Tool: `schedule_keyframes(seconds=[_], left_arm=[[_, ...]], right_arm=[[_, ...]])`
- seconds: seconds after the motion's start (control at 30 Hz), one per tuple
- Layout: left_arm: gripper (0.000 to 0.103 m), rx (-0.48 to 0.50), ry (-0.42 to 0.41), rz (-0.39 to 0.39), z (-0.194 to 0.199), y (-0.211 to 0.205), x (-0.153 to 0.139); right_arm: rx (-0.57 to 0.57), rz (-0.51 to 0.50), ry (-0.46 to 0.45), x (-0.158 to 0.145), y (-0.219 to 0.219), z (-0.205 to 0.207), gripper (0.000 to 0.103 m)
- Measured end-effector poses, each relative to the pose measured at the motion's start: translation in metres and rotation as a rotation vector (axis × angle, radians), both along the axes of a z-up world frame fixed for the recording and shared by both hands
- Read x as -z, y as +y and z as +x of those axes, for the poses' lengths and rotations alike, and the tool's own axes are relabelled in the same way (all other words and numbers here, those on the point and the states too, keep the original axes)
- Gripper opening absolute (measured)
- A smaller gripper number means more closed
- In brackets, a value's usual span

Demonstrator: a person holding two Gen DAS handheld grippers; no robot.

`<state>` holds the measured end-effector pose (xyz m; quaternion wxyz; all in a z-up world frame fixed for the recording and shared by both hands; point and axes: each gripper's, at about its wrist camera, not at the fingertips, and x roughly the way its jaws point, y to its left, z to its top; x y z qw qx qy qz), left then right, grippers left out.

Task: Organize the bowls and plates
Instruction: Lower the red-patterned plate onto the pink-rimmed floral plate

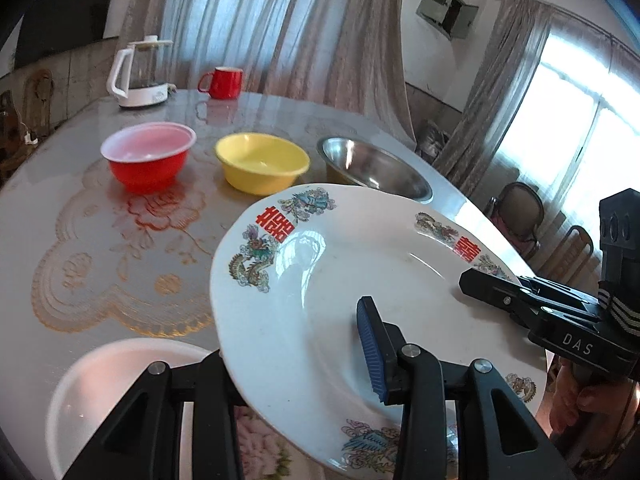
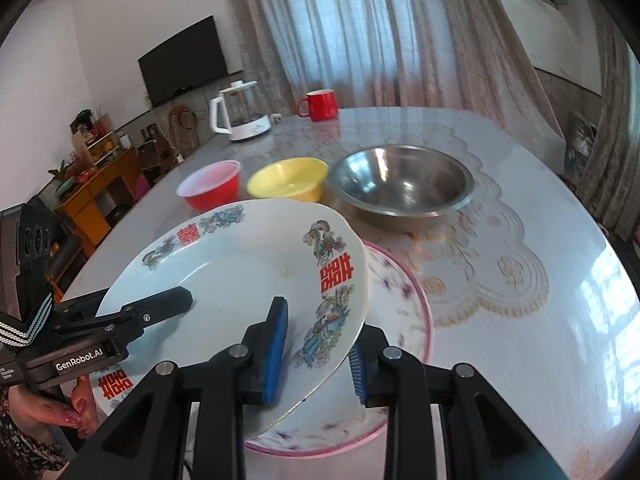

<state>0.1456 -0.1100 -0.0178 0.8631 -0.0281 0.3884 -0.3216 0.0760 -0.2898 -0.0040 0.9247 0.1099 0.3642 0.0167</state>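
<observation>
Plate with dragons [image 1: 340, 280] and red characters on its rim fills the left wrist view. It is white, tilted, and lifted above the table [image 1: 120, 240]. The left gripper [image 1: 304, 364] pinches its near rim: one blue pad [image 1: 370, 348] lies on the upper face, and the other finger goes under the plate. The right gripper [image 1: 476, 280] comes from the right side and clamps the opposite rim. Behind the plate stand a red bowl [image 1: 146, 160], a yellow bowl [image 1: 262, 162] and a steel bowl [image 1: 376, 168] in one row. A white plate [image 1: 100, 392] lies on the table at the lower left. Farther back are a kettle [image 1: 138, 76] and a red mug [image 1: 224, 82].

From the right wrist view, the same plate [image 2: 240, 280] hangs over a pink-rimmed plate [image 2: 404, 312], which lies on the table [image 2: 520, 320]. The right gripper [image 2: 316, 352] has the plate's edge between its two blue pads [image 2: 276, 348], jaws closed on it. The left gripper [image 2: 176, 300] grips the far left rim, and a hand [image 2: 60, 408] holds its handle. The red bowl [image 2: 212, 186], yellow bowl [image 2: 288, 180] and steel bowl [image 2: 400, 184] stand just behind.
</observation>
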Motion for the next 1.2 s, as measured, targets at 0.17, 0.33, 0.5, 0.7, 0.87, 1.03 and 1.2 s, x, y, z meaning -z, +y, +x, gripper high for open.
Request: schedule_keyframes(seconds=[0.17,0.33,0.5,0.7,0.87,1.03,1.2], left_arm=[[0.04,0.007,0.019,0.045,0.001,-0.018,0.006],[0.041,0.01,0.043,0.078,0.005,-0.028,0.016],[0.042,0.025,0.054,0.106,0.006,-0.037,0.021],[0.045,-0.003,0.051,0.124,0.007,-0.042,0.021],[0.047,-0.026,0.057,0.133,0.011,-0.045,0.022],[0.049,-0.047,0.062,0.143,0.013,-0.046,0.022],[0.056,-0.04,0.059,0.167,0.012,-0.052,0.024]], right_arm=[[0.03,0.026,0.022,0.015,-0.012,-0.001,0.027],[0.058,0.037,0.052,0.028,-0.022,0.0,0.027],[0.081,0.043,0.076,0.038,-0.029,0.001,0.028],[0.094,0.039,0.071,0.039,-0.034,0.003,0.028],[0.097,0.029,0.108,0.036,-0.033,0.009,0.029],[0.081,0.044,0.185,0.03,-0.034,0.009,0.031],[0.088,0.121,0.195,0.026,-0.041,-0.006,0.031]])
